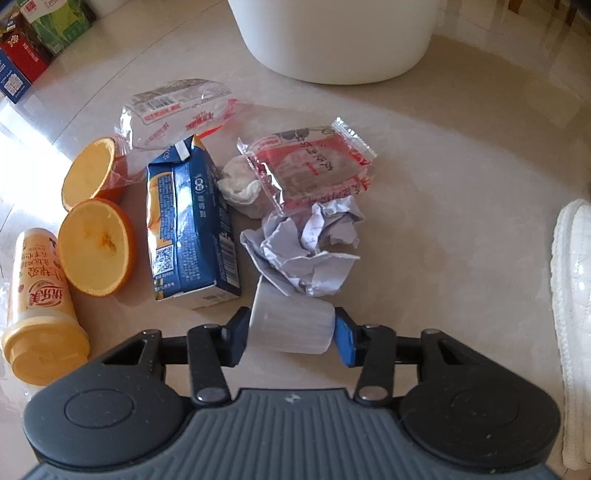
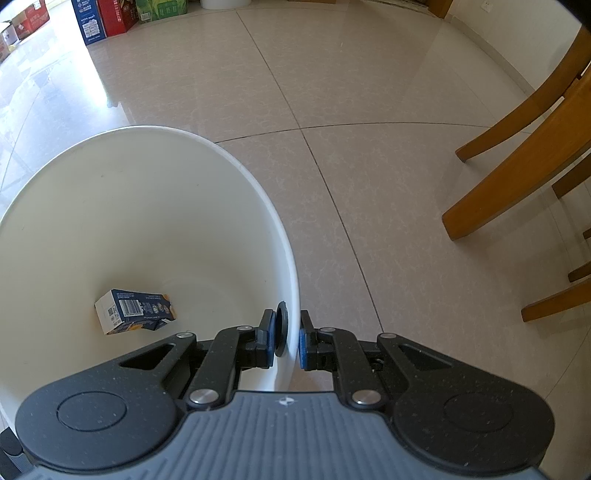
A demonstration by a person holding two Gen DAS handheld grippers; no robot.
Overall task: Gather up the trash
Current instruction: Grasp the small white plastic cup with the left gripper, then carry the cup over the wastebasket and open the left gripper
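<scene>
A pile of trash lies on the tiled floor in the left wrist view. My left gripper is shut on a white paper cup that lies on its side at the near edge of the pile, a pad against each side. Just beyond it are crumpled paper, a blue juice carton, two orange halves, a yellow drink bottle, a tissue and two clear wrappers. My right gripper is shut on the rim of the white bin, which holds one blue carton.
The white bin stands behind the pile. A white shoe is at the right edge. Wooden chair legs stand to the right of the bin, and cardboard boxes line the far wall.
</scene>
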